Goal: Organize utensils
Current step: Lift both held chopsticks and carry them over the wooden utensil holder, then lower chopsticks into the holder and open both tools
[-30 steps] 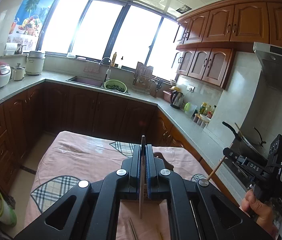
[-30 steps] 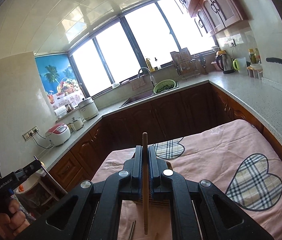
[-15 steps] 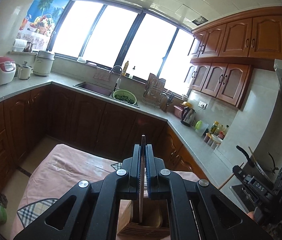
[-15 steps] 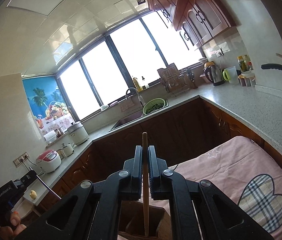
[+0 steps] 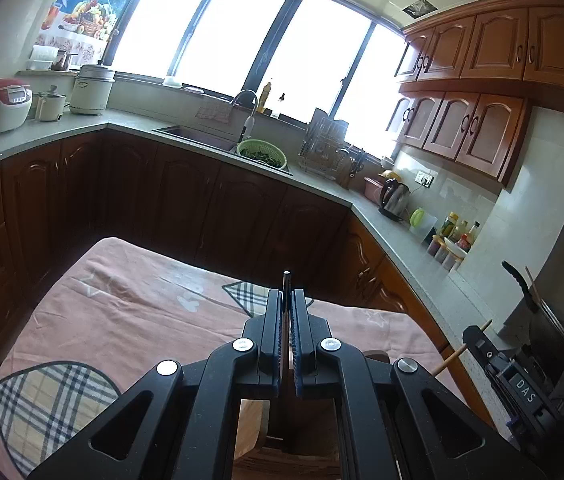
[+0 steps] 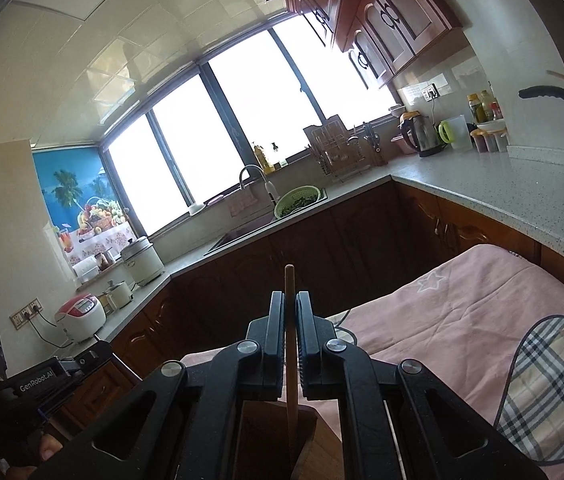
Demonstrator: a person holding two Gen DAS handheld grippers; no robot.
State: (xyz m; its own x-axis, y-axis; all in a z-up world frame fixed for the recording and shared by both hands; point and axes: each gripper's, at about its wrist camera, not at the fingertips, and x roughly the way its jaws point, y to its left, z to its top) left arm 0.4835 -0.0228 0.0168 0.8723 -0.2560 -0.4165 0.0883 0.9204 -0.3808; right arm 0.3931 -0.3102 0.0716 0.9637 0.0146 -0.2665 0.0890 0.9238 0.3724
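A wood-cabinet kitchen with a wide window wraps around a table under a pink cloth (image 5: 130, 312) with plaid hearts.

At the near edge of the table, low in both wrist views, stands a wooden holder (image 6: 278, 432). A second ago the cloth and loose utensils on it filled that spot; now both grippers have come forward and down, so the holder's open top sits right beneath their fingers. My reading is that each utensil is being carried to the holder and the drop-in is close, though neither is released yet.

On the left, the left gripper (image 5: 287, 312) has its fingers pressed together on a thin dark metal stick (image 5: 285, 284), probably a chopstick. It stands nearly upright between the pads, its top poking just above them and its lower end reaching down toward the holder's opening. Whether the tip is already inside, I cannot tell.

On the right, the right gripper (image 6: 290, 312) pinches a wooden chopstick (image 6: 291, 360) the same way, upright, its lower end dropping into the holder's mouth.

By count: two grippers, two held utensils (one metal, one wood) and one holder. In the left view the other gripper shows at the right edge with its wooden stick jutting out. No loose utensils are visible on the cloth now.
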